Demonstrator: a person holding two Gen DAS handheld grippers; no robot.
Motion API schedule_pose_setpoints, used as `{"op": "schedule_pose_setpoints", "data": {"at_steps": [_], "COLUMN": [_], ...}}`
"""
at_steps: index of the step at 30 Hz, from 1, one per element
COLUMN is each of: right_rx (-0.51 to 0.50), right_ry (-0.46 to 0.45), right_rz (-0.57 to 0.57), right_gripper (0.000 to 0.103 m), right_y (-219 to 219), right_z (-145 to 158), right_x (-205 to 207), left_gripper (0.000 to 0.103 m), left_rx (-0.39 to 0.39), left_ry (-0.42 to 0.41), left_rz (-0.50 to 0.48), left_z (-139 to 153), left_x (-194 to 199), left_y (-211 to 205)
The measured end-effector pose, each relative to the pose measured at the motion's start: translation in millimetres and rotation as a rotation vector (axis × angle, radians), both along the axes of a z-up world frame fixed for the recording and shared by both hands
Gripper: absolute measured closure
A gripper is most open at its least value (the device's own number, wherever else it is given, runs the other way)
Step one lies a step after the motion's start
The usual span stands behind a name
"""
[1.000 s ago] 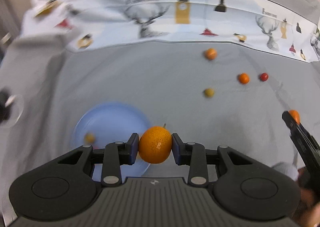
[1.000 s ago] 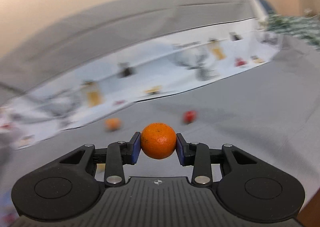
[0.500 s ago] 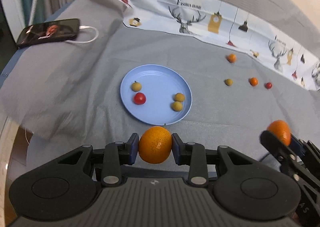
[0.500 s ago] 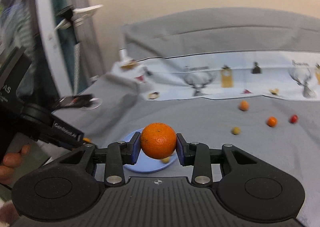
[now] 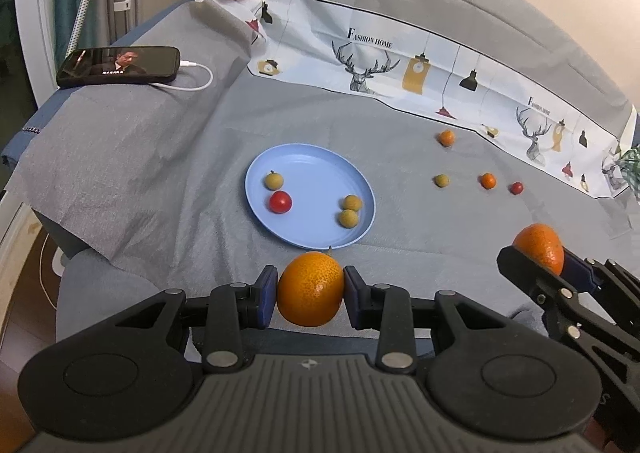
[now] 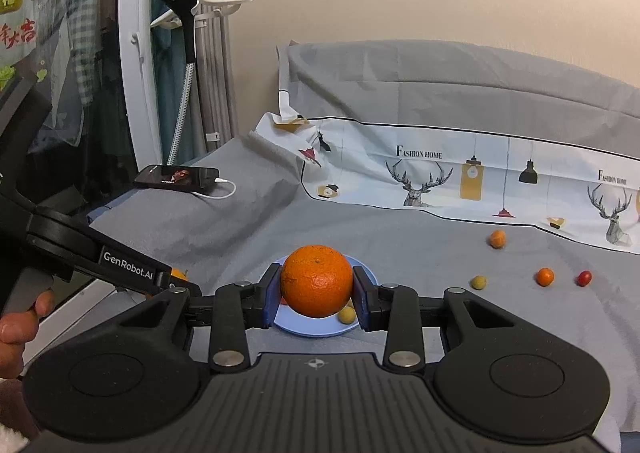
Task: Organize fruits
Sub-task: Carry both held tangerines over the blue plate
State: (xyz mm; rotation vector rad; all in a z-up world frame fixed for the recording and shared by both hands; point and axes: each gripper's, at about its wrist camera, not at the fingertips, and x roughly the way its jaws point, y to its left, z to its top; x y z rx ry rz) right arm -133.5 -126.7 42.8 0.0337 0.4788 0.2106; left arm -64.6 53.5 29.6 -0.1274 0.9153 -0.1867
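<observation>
Compared with a second ago, when the left wrist view was blurred and hung close over the blue plate (image 5: 362, 229), that view is now sharp and pulled back, taking in a phone (image 5: 119, 66) at far left and the whole plate with three yellowish fruits and a red one. The left gripper (image 5: 310, 291) stays clamped on its orange (image 5: 311, 289) just short of the plate's near rim. The right gripper (image 6: 316, 287), earlier facing the patterned cloth (image 6: 460, 177), now faces the plate, unchanged in its clamp on the second orange (image 6: 316, 281); four small fruits remain on the grey sheet (image 5: 400, 157) to the right.
</observation>
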Motion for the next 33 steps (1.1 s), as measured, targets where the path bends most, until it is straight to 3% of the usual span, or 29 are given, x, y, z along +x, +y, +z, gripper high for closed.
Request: {"op": "schedule_pose_setpoints", "data": {"at_steps": [33], "right_rx": [-0.007], "right_ry": [0.057], "right_rz": [0.01], "right_gripper": [0.065], "right_y": [4], "right_z": [-13], "right_x": [14], "left_gripper": [0.064], "left_rx": [0.001], "left_ry": [0.039], "left_rz": [-0.012], "left_z": [-13], "left_x": [10], "left_y": [0]}}
